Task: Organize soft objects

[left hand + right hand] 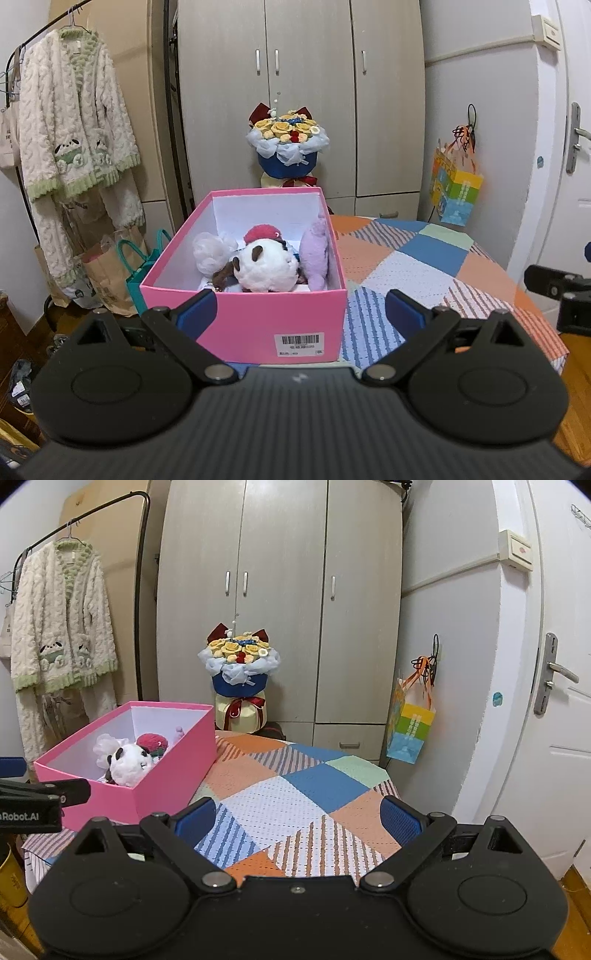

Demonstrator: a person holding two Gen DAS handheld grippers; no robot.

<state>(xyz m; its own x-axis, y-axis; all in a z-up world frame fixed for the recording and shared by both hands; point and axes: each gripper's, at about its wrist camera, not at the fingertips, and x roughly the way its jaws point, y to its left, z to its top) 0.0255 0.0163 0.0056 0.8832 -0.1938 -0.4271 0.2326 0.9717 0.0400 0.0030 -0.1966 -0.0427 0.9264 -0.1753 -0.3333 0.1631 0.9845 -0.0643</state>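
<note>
The left gripper [299,310] has its blue-padded jaws spread wide with nothing between them, just in front of the near wall of an open pink cardboard box [258,317]. The right gripper [299,818] is likewise spread and empty, above a patchwork tablecloth [295,794] of orange, blue and striped panels. Inside the box lie the soft things: a white-and-brown plush animal with a red cap [264,266] in the middle, a white fluffy puff [212,251] to its left, and a lilac plush [316,254] against the right wall. Behind the box stands a yellow-flowered bouquet in blue wrapping [288,142].
</note>
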